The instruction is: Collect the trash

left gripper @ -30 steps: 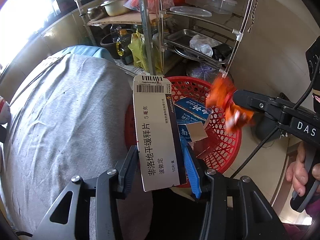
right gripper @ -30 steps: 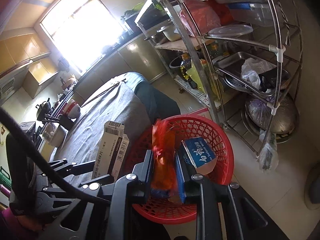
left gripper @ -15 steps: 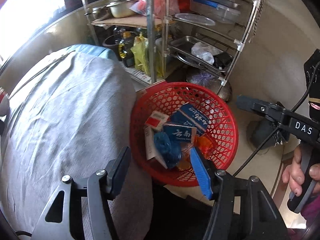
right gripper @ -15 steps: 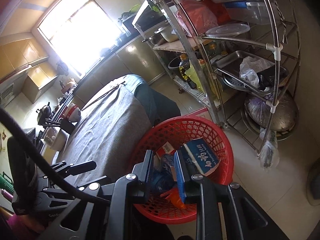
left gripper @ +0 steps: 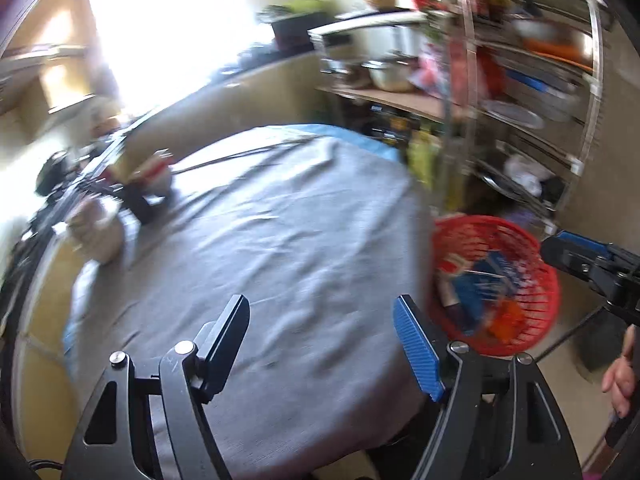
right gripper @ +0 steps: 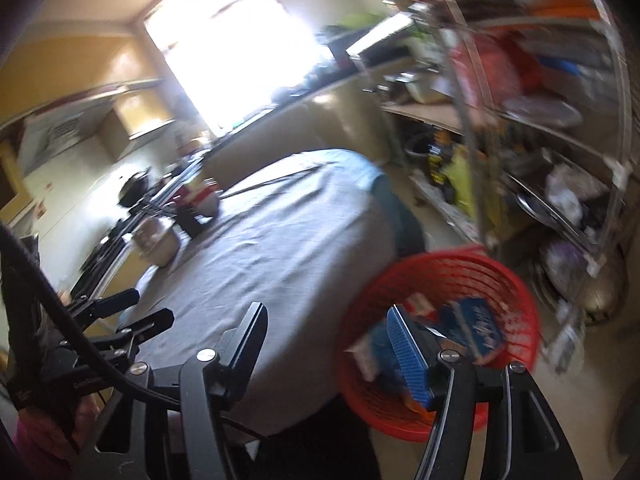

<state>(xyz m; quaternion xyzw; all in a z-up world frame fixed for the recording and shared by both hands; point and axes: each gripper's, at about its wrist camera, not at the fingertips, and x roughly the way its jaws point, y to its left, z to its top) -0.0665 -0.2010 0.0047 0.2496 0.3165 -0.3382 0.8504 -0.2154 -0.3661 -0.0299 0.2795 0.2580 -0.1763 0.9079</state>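
Since 0.5 s ago both cameras have swung away from the basket toward the table; a second ago the left held a white medicine carton and the right an orange wrapper, and neither is held now. Both views motion-blurred.

Left gripper (left gripper: 322, 344): jaws spread wide, nothing between them, over the grey tablecloth (left gripper: 260, 248). Right gripper (right gripper: 326, 350): jaws likewise released and apart, empty, straddling the table edge and the basket rim.

Red basket (left gripper: 544, 280) sits on the floor just beside the table, below the metal shelf rack (left gripper: 520, 112). Trash inside it: blue cartons (right gripper: 476, 328), a white-and-red box (left gripper: 450, 264), and an orange wrapper (left gripper: 506, 322) near the basket's front wall. Exact stacking unreadable through blur.

Far side of the table: a pale bowl-like vessel (left gripper: 98, 232) and a red-and-white container (left gripper: 154, 172); details too smeared to tell. Window (right gripper: 232, 48) blown out.
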